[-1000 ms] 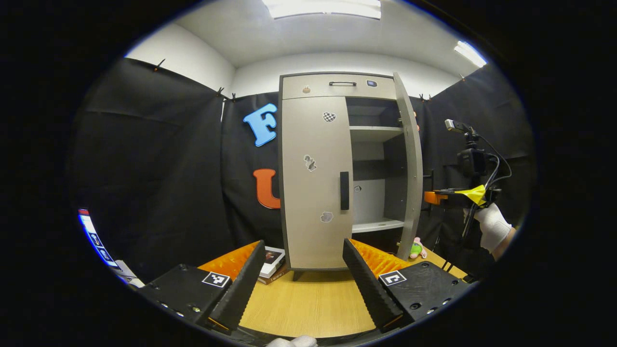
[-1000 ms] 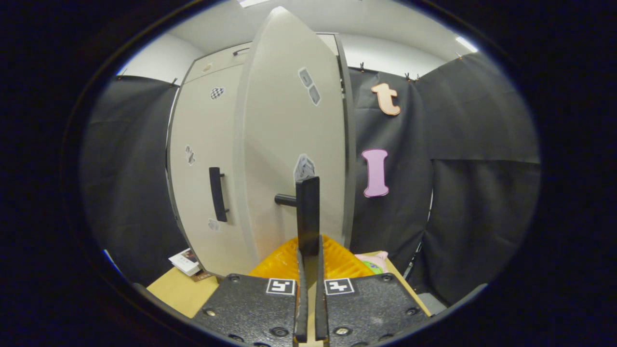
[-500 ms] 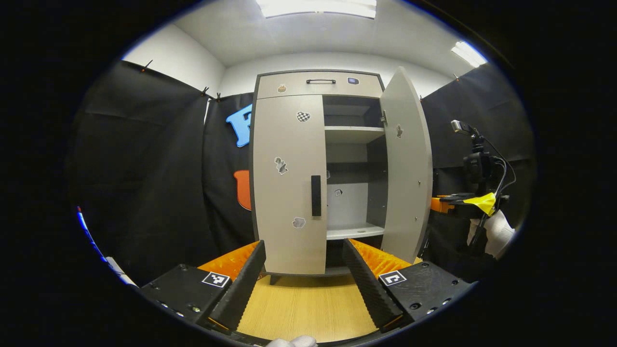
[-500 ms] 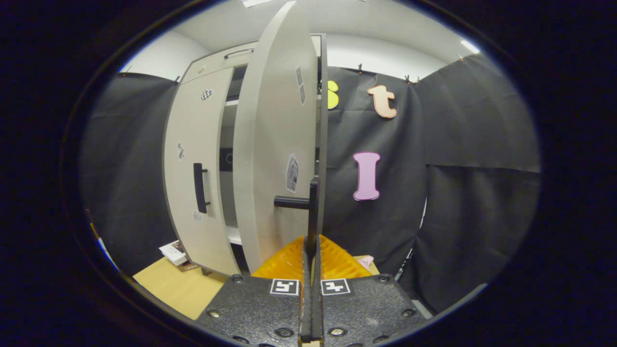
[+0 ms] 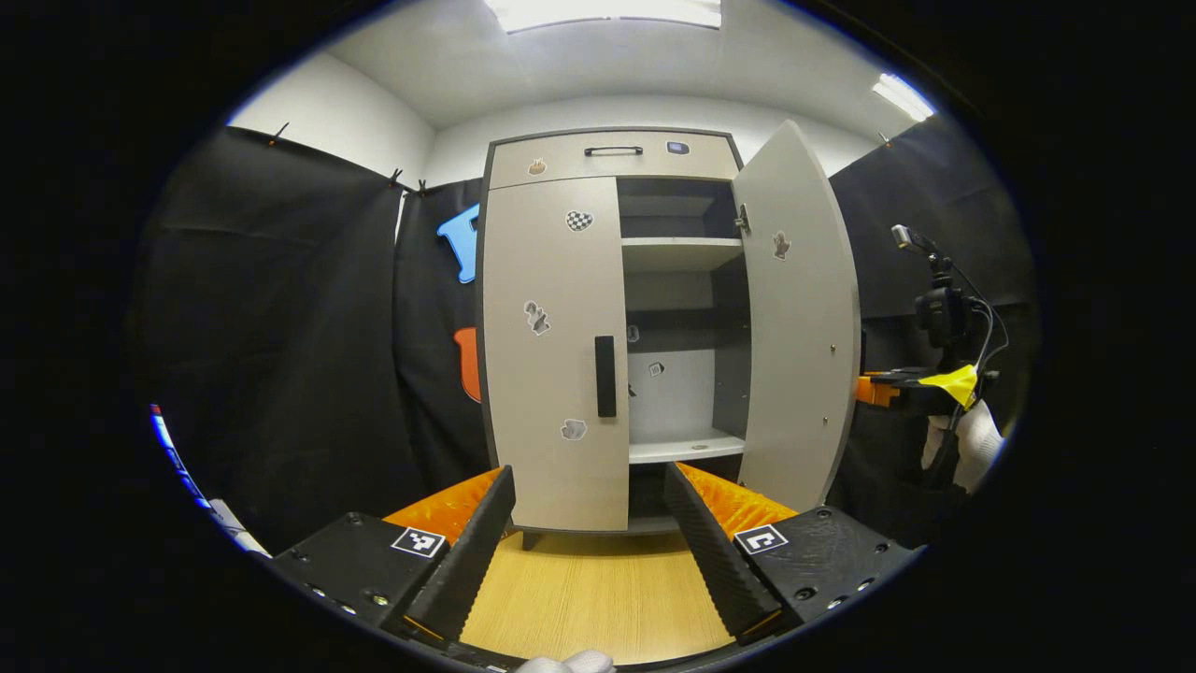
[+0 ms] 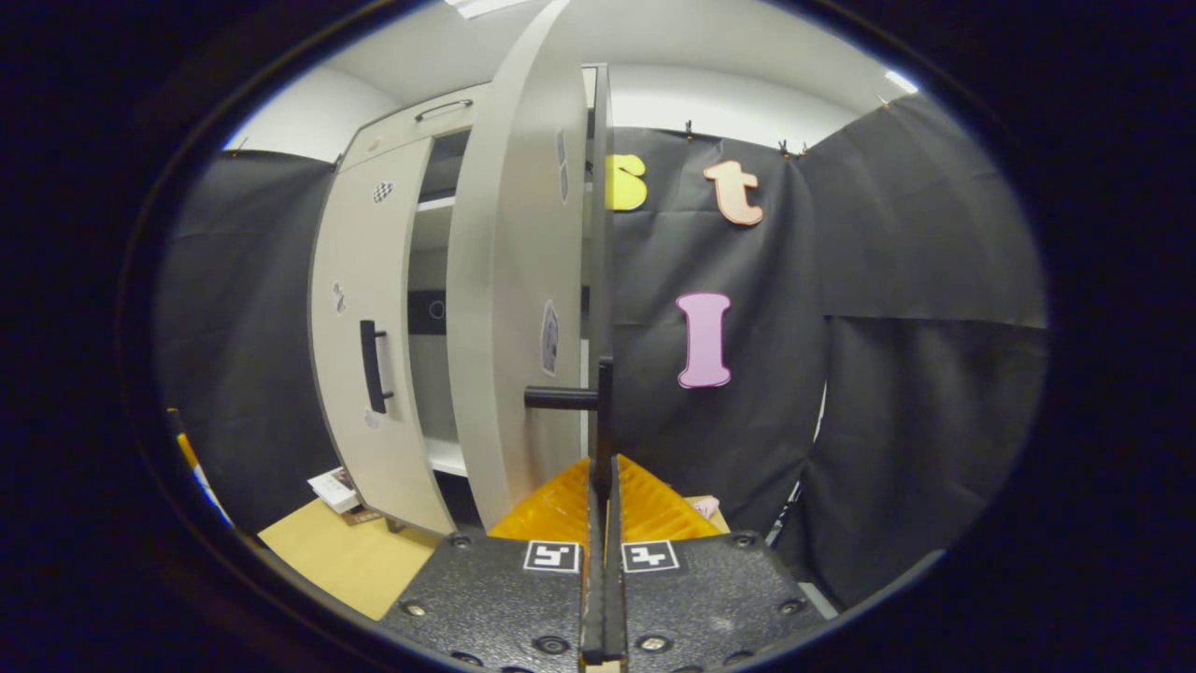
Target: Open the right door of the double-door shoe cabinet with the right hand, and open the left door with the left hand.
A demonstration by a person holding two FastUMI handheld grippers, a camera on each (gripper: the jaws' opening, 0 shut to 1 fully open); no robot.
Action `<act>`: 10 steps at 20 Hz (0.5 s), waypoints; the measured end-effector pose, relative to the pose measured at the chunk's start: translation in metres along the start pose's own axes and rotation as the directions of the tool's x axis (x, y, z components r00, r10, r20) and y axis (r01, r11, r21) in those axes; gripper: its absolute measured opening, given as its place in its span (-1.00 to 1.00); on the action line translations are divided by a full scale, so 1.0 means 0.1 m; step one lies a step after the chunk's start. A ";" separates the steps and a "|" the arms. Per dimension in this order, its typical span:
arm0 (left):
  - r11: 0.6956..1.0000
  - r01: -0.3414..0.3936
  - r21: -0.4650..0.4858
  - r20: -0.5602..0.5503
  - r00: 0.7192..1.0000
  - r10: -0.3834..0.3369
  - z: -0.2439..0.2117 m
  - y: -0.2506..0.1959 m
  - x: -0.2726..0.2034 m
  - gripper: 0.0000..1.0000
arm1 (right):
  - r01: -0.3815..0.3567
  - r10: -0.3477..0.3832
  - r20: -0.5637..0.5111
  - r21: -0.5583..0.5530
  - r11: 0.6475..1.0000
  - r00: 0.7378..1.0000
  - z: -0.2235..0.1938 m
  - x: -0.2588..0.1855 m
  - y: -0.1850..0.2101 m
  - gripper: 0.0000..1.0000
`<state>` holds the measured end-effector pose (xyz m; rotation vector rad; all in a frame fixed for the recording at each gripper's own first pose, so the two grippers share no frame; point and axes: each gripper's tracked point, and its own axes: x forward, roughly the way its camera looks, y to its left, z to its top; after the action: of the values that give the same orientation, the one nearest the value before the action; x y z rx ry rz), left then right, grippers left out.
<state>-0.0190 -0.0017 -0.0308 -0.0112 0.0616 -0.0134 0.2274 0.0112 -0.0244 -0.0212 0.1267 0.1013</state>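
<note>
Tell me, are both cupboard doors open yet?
Not yet, about halfway. Done: the right door stands swung wide, showing the shelves inside. In hand: the right gripper is shut on that door's handle. Left to do: the left door is closed, and the left gripper hangs open in front of it, its fingers not touching the left door handle.

No legible text, seemingly, on cabinet stickers (image 5: 579,221).

Bright ceiling panels (image 5: 603,11) light both views evenly, glaring slightly. Fisheye distortion bows the cabinet (image 5: 607,159) edges. Focus stays sharp, shadows soft.
</note>
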 end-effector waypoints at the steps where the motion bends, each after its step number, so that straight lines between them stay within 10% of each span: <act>1: 1.000 -0.003 0.000 -0.001 1.000 0.003 0.00 0.01 -0.01 0.92 | -0.002 0.002 -0.003 0.003 1.000 1.000 -0.01 -0.01 0.01 -0.95; 10: 1.000 0.002 0.014 0.003 1.000 -0.002 0.00 0.15 0.02 0.93 | 0.100 -0.100 0.034 -0.008 0.995 0.994 0.14 -0.28 -0.16 -0.57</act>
<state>-0.0172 0.0130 -0.0311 0.0028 0.0585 -0.0155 0.2030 -0.0073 -0.0067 -0.0355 0.0910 0.0020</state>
